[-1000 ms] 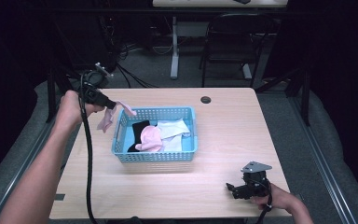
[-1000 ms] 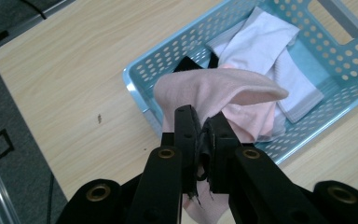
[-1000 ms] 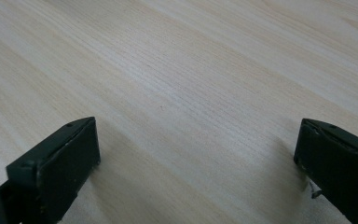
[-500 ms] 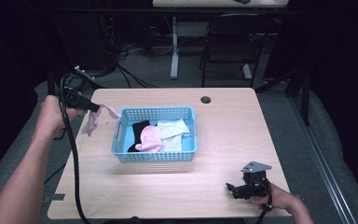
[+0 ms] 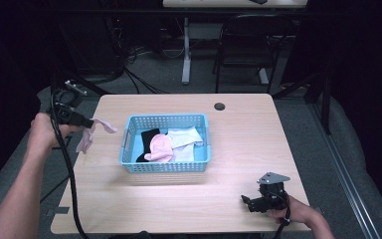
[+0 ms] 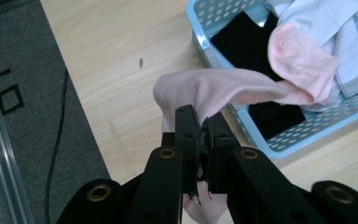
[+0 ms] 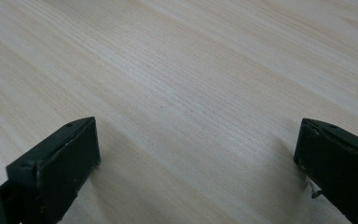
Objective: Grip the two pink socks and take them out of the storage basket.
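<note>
My left gripper [image 5: 85, 122] is shut on a pale pink sock [image 5: 95, 130] and holds it in the air over the table's left edge, left of the blue basket [image 5: 165, 168]. In the left gripper view the pink sock [image 6: 214, 88] drapes over the closed jaws, with the gripper [image 6: 204, 128] pinching its middle. The basket [image 6: 214, 56] holds a black sock [image 5: 148, 139], another pink sock [image 5: 160, 147] and white and light-blue cloth [image 5: 185, 139]. My right gripper [image 5: 246, 201] rests low on the table near the front right, jaws wide open [image 7: 196, 154] with bare wood between them.
The wooden table [image 5: 238, 129] has a round cable hole [image 5: 220, 106] at the back. A black cable [image 5: 67, 169] trails down from the left gripper. Grey carpet [image 6: 23, 116] lies beyond the table's left edge. A chair and a desk leg stand behind.
My left gripper has carried the pink sock away from the basket's left rim, leftward and toward me, out past the table's left edge. The right gripper has stayed put.
</note>
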`<state>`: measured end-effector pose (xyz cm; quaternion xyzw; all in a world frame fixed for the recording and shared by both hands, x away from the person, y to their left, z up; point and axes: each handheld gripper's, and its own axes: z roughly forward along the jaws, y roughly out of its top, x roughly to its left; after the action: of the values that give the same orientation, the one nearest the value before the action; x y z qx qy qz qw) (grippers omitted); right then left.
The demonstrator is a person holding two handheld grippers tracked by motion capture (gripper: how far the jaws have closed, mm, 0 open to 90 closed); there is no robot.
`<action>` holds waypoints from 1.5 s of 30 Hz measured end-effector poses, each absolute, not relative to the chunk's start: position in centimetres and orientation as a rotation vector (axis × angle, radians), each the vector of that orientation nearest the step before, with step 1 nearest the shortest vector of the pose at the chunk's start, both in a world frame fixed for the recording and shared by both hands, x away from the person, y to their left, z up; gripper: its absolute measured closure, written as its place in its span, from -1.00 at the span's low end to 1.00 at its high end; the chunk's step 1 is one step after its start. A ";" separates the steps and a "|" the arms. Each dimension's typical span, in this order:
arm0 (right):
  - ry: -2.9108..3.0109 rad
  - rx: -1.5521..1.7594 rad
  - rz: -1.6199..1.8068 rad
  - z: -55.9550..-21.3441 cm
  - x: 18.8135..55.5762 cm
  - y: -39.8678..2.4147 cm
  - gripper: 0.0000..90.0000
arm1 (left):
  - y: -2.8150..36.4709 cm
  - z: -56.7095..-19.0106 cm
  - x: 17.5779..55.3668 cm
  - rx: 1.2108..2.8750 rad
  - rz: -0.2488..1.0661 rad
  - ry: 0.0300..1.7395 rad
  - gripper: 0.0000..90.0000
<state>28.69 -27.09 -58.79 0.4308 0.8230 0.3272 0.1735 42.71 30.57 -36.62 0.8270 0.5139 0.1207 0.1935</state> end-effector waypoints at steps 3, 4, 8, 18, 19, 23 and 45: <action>2.332 1.219 0.928 -58.8 28.7 -27.1 -1.00 | 30.9 -37.5 42.6 2.320 0.330 1.466 0.91; 2.333 1.220 0.927 -58.8 28.7 -27.1 -1.00 | 31.0 -37.9 42.6 2.319 0.328 1.469 0.91; 2.336 1.218 0.925 -58.8 28.7 -27.1 -1.00 | 31.6 -39.4 42.4 2.301 0.304 1.497 0.91; 2.335 1.220 0.925 -58.8 28.7 -27.1 -1.00 | 32.7 -43.3 42.0 2.282 0.253 1.571 0.91; 2.337 1.218 0.921 -58.7 28.7 -27.1 -1.00 | 32.7 -43.7 41.9 2.279 0.244 1.582 0.91; 2.341 1.219 0.924 -58.7 28.7 -27.1 -1.00 | 32.8 -45.1 41.8 2.276 0.231 1.605 0.90; 2.341 1.206 0.934 -58.8 28.8 -27.2 -1.00 | 32.9 -51.0 41.0 2.290 0.149 1.691 0.90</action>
<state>28.78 -27.15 -58.79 0.4250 0.8253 0.3292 0.1728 40.95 32.85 -50.98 0.7949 0.5869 0.0518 0.1448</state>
